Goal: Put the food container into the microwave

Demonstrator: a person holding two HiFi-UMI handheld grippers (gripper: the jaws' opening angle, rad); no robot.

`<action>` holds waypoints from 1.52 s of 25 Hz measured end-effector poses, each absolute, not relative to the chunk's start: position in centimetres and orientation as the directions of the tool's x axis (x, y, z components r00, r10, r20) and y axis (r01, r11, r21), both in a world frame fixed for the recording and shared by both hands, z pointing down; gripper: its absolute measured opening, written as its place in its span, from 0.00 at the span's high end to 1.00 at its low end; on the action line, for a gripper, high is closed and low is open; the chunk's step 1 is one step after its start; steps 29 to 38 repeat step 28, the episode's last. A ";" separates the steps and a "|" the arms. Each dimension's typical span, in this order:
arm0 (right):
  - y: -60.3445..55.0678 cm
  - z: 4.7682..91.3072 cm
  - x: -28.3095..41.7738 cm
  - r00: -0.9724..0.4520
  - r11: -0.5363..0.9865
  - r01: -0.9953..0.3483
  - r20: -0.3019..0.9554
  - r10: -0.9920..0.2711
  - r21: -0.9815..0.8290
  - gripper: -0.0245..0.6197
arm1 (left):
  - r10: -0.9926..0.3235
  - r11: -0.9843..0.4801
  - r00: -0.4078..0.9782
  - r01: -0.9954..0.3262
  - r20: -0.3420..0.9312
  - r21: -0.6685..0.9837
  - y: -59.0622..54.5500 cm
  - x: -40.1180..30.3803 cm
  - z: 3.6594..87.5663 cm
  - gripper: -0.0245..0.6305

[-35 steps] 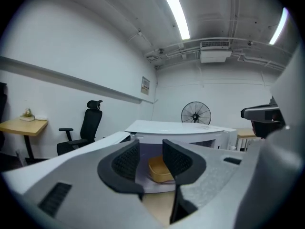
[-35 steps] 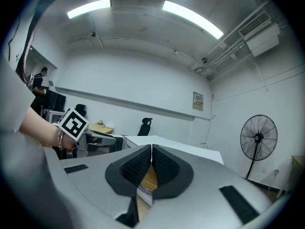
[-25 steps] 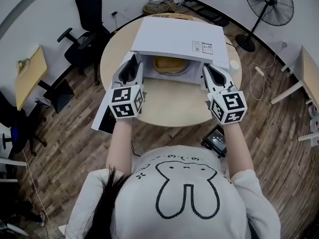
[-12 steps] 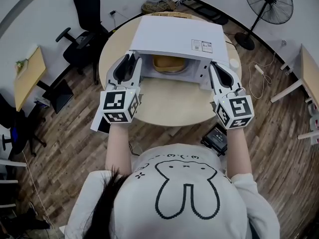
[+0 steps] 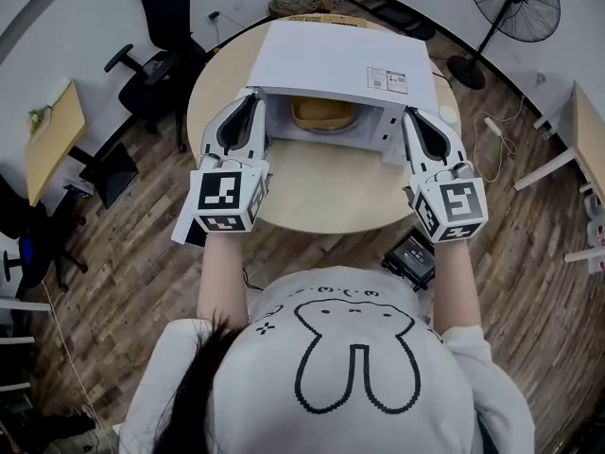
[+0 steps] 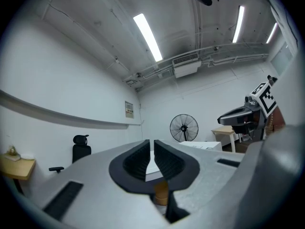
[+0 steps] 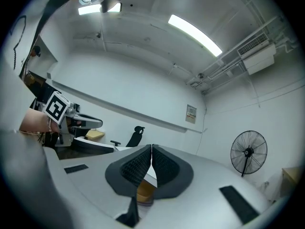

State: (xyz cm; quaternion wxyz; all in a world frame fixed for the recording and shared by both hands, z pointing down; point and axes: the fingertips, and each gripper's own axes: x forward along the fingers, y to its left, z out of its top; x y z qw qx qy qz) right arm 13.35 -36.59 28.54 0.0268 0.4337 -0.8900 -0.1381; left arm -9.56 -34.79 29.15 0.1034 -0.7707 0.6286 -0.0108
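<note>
Tan and shallow, the food container [image 5: 321,113] sits inside the open cavity of the white microwave [image 5: 340,60], well back from the opening. The microwave stands on a round wooden surface [image 5: 312,192], and its door [image 5: 186,227] hangs open on the person's left, reaching out past the edge of the surface.

The left tool [image 5: 248,102] is held just outside the left edge of the cavity, above the open door. Its dark ribbed pads are drawn almost together, with only a thin slit between them, and nothing is gripped. The right tool [image 5: 412,116] is held at the microwave's right front corner. Its pads meet at the tips and it is also empty. Both tools point toward the microwave from either side of the opening, and neither touches the container.

The person wears a pale shirt with a rabbit outline (seen from above in the head view) and stands at the near edge of the surface. A small dark device [image 5: 411,258] lies on the wooden floor by the right forearm. A standing fan [image 5: 513,8] is off to the right behind the microwave, and a black office chair [image 5: 165,26] stands to the left.
</note>
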 end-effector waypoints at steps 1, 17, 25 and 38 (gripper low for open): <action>-36.5 28.5 13.2 -0.627 0.590 -0.762 -0.076 -0.775 0.267 0.92 | -0.972 -0.187 0.208 -0.967 -0.113 -0.173 -34.8 -9.6 29.2 0.94; -36.0 28.8 12.8 -0.635 0.599 -0.756 -0.075 -0.769 0.263 0.92 | -0.970 -0.200 0.219 -0.966 -0.108 -0.165 -34.4 -9.4 29.2 0.95; -35.8 29.1 13.0 -0.638 0.604 -0.754 -0.067 -0.767 0.259 0.92 | -0.968 -0.208 0.227 -0.964 -0.105 -0.167 -34.2 -8.8 29.4 0.95; -35.8 29.2 13.1 -0.639 0.605 -0.753 -0.066 -0.766 0.259 0.92 | -0.968 -0.211 0.230 -0.963 -0.102 -0.169 -34.2 -8.6 29.6 0.95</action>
